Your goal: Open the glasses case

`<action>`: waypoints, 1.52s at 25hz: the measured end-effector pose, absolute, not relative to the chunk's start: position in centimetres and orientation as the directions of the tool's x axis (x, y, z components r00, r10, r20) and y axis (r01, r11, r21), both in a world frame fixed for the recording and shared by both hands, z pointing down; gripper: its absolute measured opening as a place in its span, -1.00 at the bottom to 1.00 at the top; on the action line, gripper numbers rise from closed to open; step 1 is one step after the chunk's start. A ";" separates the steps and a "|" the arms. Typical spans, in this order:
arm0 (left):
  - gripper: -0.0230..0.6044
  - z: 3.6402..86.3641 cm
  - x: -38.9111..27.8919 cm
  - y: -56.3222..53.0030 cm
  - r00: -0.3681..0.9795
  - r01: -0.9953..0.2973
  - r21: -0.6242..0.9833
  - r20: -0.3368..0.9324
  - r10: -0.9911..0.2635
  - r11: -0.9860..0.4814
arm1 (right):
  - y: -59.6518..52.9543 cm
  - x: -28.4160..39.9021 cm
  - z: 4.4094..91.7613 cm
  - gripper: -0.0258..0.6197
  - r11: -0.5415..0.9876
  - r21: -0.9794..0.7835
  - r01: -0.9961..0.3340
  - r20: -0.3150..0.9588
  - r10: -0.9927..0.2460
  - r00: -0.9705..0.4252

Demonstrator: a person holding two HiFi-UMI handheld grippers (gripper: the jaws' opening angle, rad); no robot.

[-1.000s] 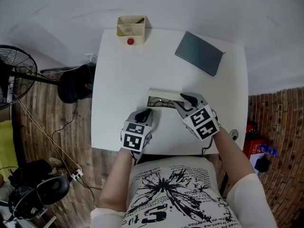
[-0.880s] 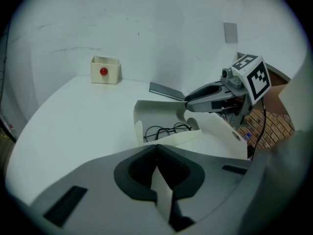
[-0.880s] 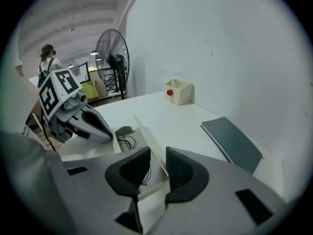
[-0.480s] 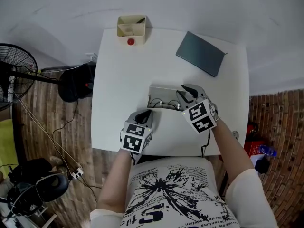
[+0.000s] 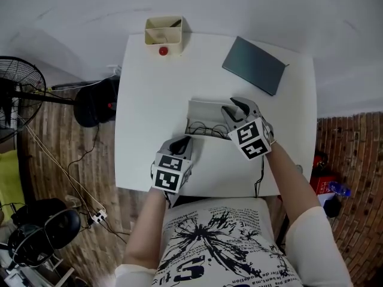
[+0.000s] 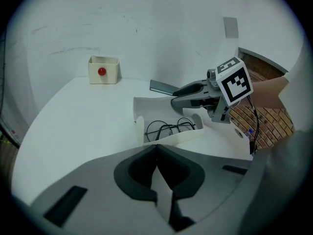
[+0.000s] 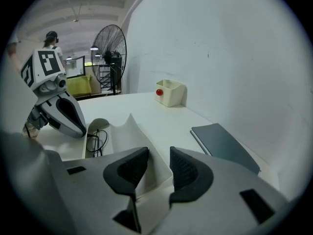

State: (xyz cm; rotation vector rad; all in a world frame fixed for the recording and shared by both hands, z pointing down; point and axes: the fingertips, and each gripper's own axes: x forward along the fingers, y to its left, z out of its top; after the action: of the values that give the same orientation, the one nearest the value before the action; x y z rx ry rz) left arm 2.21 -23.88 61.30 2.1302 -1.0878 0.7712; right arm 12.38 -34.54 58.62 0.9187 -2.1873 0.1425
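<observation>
The white glasses case (image 5: 199, 110) lies open at the middle of the white table (image 5: 143, 100), its lid (image 7: 128, 136) raised. Black wire-framed glasses (image 5: 202, 128) rest inside (image 6: 170, 128). My left gripper (image 5: 182, 143) is at the case's near left edge, shut on a thin white flap of the case (image 6: 157, 180). My right gripper (image 5: 231, 109) is at the case's right end. The lid's edge passes between its jaws (image 7: 159, 156), which stand apart and are opening, with a gap showing beside the lid.
A beige holder (image 5: 163, 31) with a red item stands at the table's far edge. A dark grey notebook (image 5: 254, 66) lies at the far right. A floor fan (image 5: 18, 94) and cables stand left of the table.
My right gripper has moved away from me along the case's right end, and the lid stands higher, showing more of the glasses. The left gripper has kept still.
</observation>
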 end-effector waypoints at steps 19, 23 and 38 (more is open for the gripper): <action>-0.88 56.2 1.0 -25.2 0.462 -0.849 0.149 0.675 -0.575 -0.507 | -32.1 15.8 51.8 -0.87 0.558 0.025 -0.829 0.599 -0.673 -0.434; -0.88 51.7 1.6 -25.9 0.502 -0.825 0.106 0.588 -0.634 -0.554 | -31.1 15.7 47.9 -0.87 0.548 -0.014 -0.836 0.527 -0.707 -0.472; -0.88 32.6 2.1 -26.2 0.595 -0.800 -0.023 0.091 -0.798 -0.599 | -27.1 15.0 33.3 -0.88 0.535 0.187 -0.824 0.070 -0.844 -0.532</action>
State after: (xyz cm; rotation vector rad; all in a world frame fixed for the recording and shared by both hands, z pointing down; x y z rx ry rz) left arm 2.07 -26.21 32.62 2.7877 -1.3968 0.1435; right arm 15.04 -27.09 33.33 1.4325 -2.6168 -0.1961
